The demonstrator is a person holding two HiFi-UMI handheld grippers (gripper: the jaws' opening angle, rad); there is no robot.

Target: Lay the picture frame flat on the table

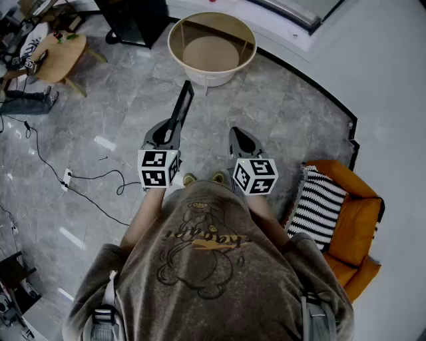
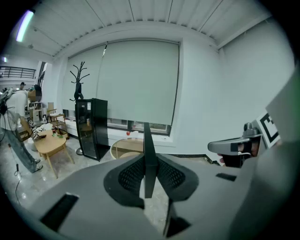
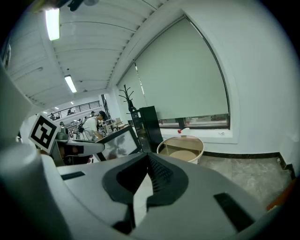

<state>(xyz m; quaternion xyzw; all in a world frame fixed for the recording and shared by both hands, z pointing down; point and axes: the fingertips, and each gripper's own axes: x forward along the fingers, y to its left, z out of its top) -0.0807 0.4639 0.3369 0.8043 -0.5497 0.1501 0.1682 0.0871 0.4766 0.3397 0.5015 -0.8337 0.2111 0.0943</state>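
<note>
The picture frame point(image 1: 180, 109) is black and seen edge-on, held above the grey floor and pointing toward a round beige table point(image 1: 174, 50). My left gripper point(image 1: 169, 131) is shut on the frame's lower edge. In the left gripper view the frame point(image 2: 148, 143) rises as a thin dark blade between the two ribbed pads point(image 2: 131, 174), with the table point(image 2: 123, 149) behind it. My right gripper point(image 1: 239, 137) hangs to the right of the frame, shut and holding nothing. In the right gripper view point(image 3: 148, 161) the frame's glass face point(image 3: 117, 142) shows at left, and the table point(image 3: 182, 149) stands ahead.
An orange armchair point(image 1: 356, 233) with a striped cushion point(image 1: 321, 205) stands at the right. A small wooden table point(image 1: 61, 56) and a black cabinet point(image 1: 136, 20) are at the far left. Cables point(image 1: 80, 181) run across the floor. A curved wall base point(image 1: 313, 93) bounds the right side.
</note>
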